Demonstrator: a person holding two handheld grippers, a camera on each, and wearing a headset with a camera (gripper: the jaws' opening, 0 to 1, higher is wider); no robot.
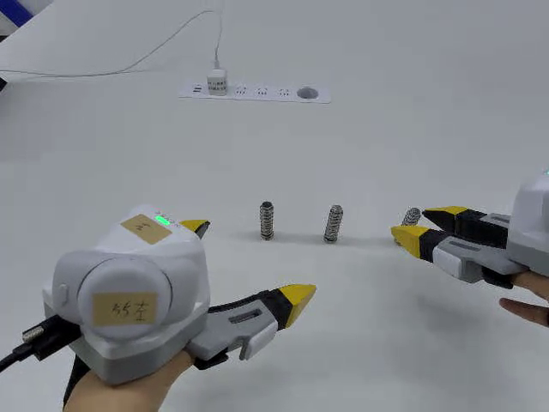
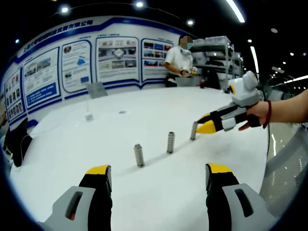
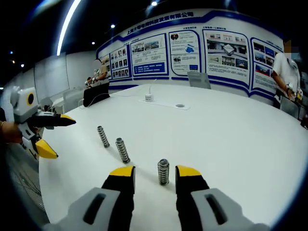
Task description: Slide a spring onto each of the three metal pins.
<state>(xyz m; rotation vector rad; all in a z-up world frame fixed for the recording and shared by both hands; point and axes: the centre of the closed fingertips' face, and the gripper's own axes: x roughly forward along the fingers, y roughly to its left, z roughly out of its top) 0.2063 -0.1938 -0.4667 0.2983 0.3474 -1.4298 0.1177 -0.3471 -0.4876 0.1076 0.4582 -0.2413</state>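
Three coil springs stand upright in a row on the white table: the left spring (image 1: 267, 221), the middle spring (image 1: 334, 223) and the right spring (image 1: 412, 217). A dark pin top shows inside the left one. My right gripper (image 1: 422, 223) is open, its yellow tips level with the right spring (image 3: 163, 172), which stands in the gap between the jaws with room on both sides. My left gripper (image 1: 247, 261) is open and holds nothing, nearer to me than the left spring (image 2: 139, 155) and well apart from it.
A white power strip (image 1: 255, 91) with a plugged-in charger (image 1: 217, 82) and its cable lies at the far side of the table. A person (image 2: 179, 62) stands beyond the table by wall posters. Bare tabletop (image 1: 343, 326) lies between the grippers.
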